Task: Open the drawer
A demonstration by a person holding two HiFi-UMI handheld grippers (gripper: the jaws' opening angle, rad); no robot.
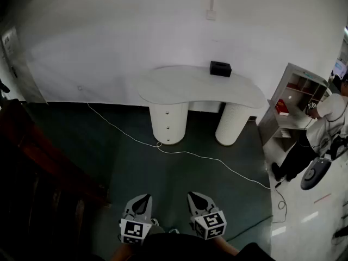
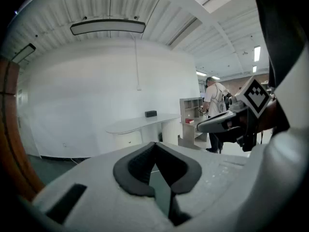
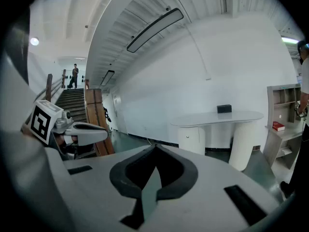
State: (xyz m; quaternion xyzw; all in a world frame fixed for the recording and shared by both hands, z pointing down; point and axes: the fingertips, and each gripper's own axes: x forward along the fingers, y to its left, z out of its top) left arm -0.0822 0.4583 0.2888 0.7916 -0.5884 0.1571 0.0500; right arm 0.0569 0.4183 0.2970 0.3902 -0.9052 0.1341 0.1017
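Note:
A white desk stands against the far wall on two round pedestals. The left pedestal holds the drawers, each with a small knob, and all look closed. It also shows far off in the left gripper view as the drawer pedestal and in the right gripper view as the drawer pedestal. My left gripper and right gripper are held side by side at the bottom of the head view, well short of the desk. Both are shut with nothing between the jaws, as seen on the left gripper and the right gripper.
A black box sits on the desk top. A white cable trails across the dark floor in front of the desk. To the right are a shelf unit and a person. A dark wooden stair rail lies at the left.

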